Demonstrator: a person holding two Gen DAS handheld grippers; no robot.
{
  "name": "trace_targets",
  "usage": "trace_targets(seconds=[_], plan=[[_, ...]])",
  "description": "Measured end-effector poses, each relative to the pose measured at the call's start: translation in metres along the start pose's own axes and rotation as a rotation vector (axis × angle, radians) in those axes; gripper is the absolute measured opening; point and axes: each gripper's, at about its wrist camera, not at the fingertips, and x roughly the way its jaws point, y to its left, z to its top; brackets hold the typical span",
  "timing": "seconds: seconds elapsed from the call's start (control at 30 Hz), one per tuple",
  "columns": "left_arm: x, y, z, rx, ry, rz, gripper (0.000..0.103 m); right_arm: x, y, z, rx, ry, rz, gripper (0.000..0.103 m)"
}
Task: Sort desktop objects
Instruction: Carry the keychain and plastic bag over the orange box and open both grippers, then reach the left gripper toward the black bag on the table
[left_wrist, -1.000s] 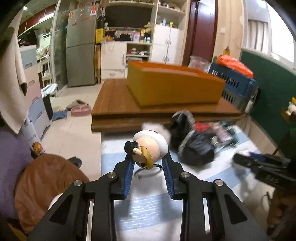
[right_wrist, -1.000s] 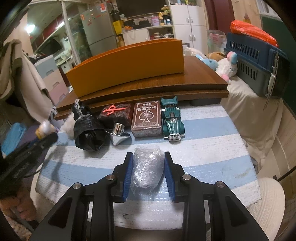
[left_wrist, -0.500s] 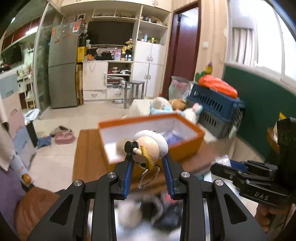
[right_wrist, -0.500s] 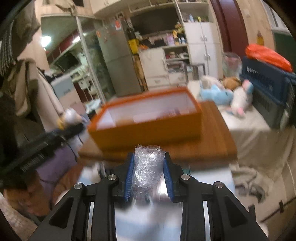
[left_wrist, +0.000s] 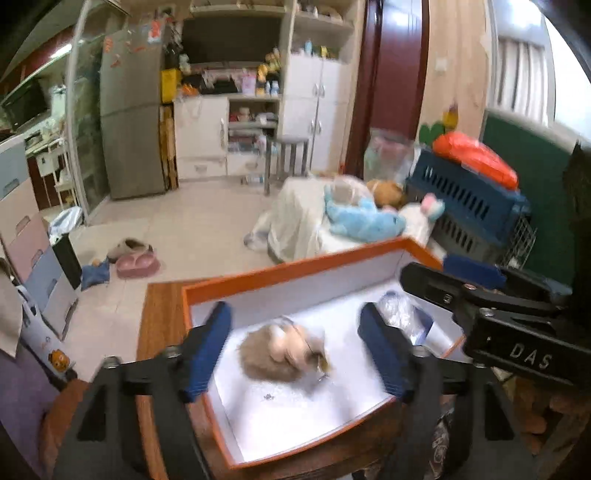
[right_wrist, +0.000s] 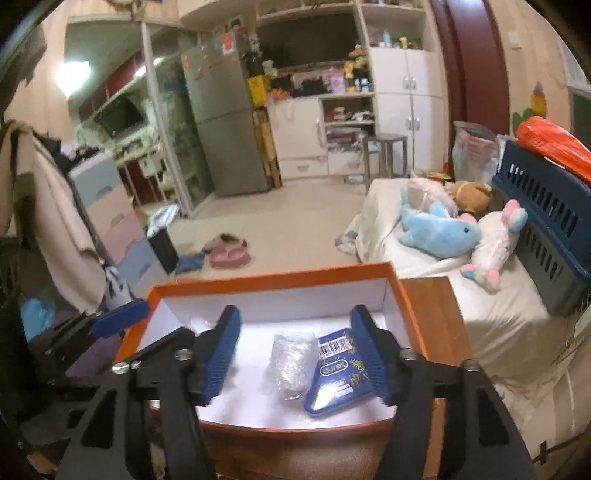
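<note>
Now both claws are opening over the orange box (right_wrist: 404, 295): the left claw (left_wrist: 295, 347) has let go of the fuzzy doll (left_wrist: 284, 350), the right claw (right_wrist: 295, 354) its plastic-wrapped bundle (right_wrist: 290, 360), which lies beside a blue packet (right_wrist: 340, 373). Two items sorted; others probably remain on the tabletop.

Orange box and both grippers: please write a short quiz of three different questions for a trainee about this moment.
1. True or false: the fluffy doll lies inside the orange box.
2. What lies directly beside the plastic-wrapped bundle? A) a blue packet B) a toy car C) scissors
3. Fill in: the pads of the left gripper and the right gripper press on ____.

Key: 1 true; 2 A, the blue packet; 3 nothing, both jaws are opening, empty.
</note>
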Motion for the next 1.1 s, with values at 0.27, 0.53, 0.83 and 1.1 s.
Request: trace_targets(seconds=[0.27,0.53,0.83,1.1], plan=[[-0.067,-0.015,-0.012,0.028,-0.107,-0.028,0.081,-0.074,0.005,-0.036,-0.035,-0.066,-0.039,0.091],[-0.104,-0.034,-0.099,0.029,0.013,-0.020,0.084,-0.109,0.008,-0.144,-0.059,0.056,-0.183,0.098],[-0.076,-0.051,-0.176,0.036,0.260,0.077,0.085,-0.087,-0.005,-0.212,-0.026,0.236,-0.244,0.098],[-0.076,-0.050,-0.187,0.008,0.177,0.154,0.103,-0.089,-0.010,-0.233,-0.034,0.117,-0.254,0.103]])
